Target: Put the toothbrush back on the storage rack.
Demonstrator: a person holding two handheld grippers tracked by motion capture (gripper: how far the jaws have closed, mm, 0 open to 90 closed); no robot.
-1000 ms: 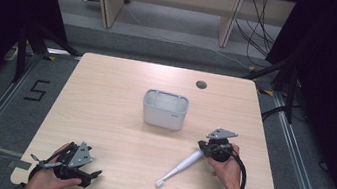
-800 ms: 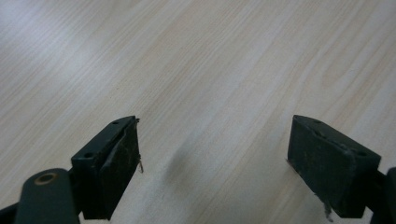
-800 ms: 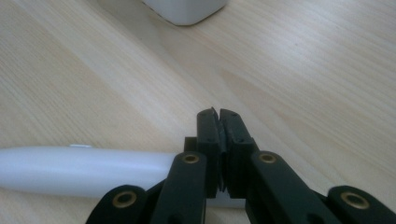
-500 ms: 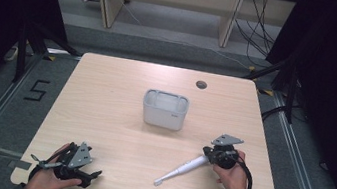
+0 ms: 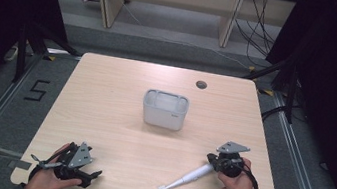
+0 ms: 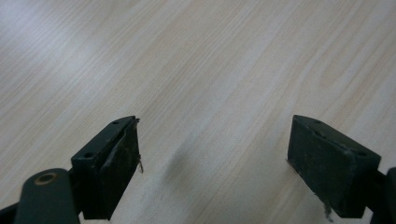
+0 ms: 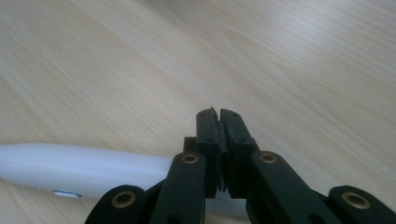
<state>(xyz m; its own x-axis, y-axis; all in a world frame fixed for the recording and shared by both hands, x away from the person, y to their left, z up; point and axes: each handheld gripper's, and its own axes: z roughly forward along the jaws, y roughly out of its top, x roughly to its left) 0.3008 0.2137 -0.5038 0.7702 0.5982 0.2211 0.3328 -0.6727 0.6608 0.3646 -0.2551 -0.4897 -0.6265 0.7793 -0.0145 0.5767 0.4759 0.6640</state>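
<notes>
The worktop (image 5: 105, 100) is a pale wooden square with a small round hole (image 5: 201, 85) near its far edge. At its middle stands a white bin (image 5: 165, 109), open at the top and, as far as the high view shows, with nothing in it.

The change is on the right. A second ago the right tool (image 5: 211, 159) stood closer to the bin, with the white brush-like wand (image 5: 185, 179) lying in front of it; now both sit nearer the person's edge and further right, well apart from the bin. The wand's thick end meets the tool and its thin tip points toward the near edge, flat on the wood. Dragging it away from the bin suggests the work in hand is repositioning it rather than dropping it in; a lift would still be needed to get it into the bin.

In the right gripper view the right tool's jaws stand pressed together, with the wand's white handle (image 7: 84, 170) lying crosswise just beneath them; whether they pinch any part of it I cannot tell. The right hand (image 5: 239, 183) grips the tool from behind, pointing it low and leftward.

The left tool (image 6: 212, 154) rests near the front left corner, spread wide with bare wood between its jaws, held by the left hand (image 5: 44, 182), unmoved.
</notes>
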